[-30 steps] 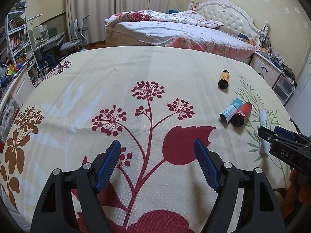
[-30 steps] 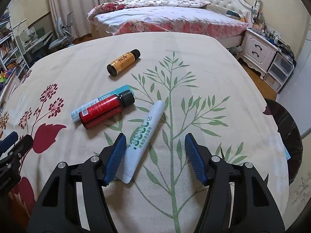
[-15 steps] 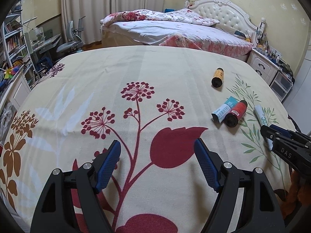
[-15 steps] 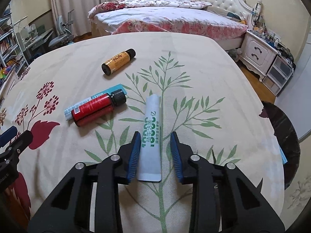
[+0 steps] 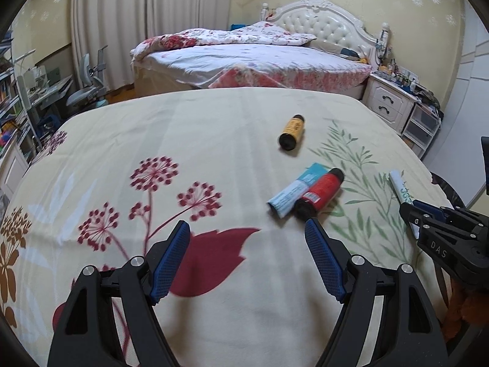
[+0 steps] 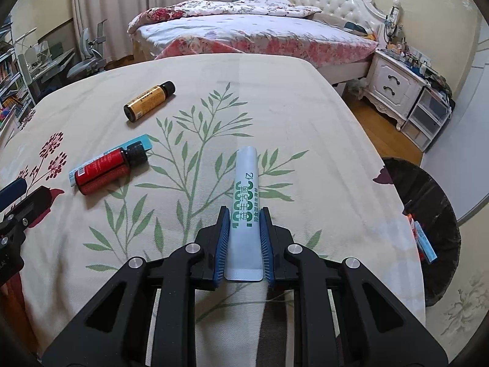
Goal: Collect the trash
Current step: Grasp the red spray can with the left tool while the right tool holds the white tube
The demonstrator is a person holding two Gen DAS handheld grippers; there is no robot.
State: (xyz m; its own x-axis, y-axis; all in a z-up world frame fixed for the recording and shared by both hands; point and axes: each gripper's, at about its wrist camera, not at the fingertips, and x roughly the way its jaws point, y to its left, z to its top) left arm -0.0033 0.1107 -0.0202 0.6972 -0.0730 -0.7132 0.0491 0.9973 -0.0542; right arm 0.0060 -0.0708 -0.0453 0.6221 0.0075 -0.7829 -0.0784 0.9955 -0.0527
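The right gripper [image 6: 244, 214] is clamped on a white tube [image 6: 246, 202] with green lettering; its blue pads [image 6: 222, 238] have just been closing and now press against both sides of the tube's flat crimped end, while the capped end points away over the green leaf print of the tablecloth [image 6: 275, 98]. Whether the tube rests on the cloth or sits just above it, I cannot tell. To the left of it lies a red bottle [image 6: 104, 171] with a black cap, on its side and touching a light blue packet [image 6: 143, 142] that lies beside and partly behind it. Farther back, apart from these two, an orange bottle [image 6: 148, 101] with a black cap also lies on its side. The left gripper [image 5: 247, 232] hovers over the dark red flower print with its jaws spread wide and nothing between them; the red bottle [image 5: 321, 191] and the blue packet [image 5: 295, 189] lie just beyond its right fingertip. At the table's far right edge stands a dark bin [image 6: 428, 214] lined with a black bag, with a blue-and-red package [image 6: 423, 240] showing inside. Behind the table stands a bed [image 6: 259, 33] with a white tufted headboard and a floral quilt, and a white nightstand [image 6: 394, 85] beside it.
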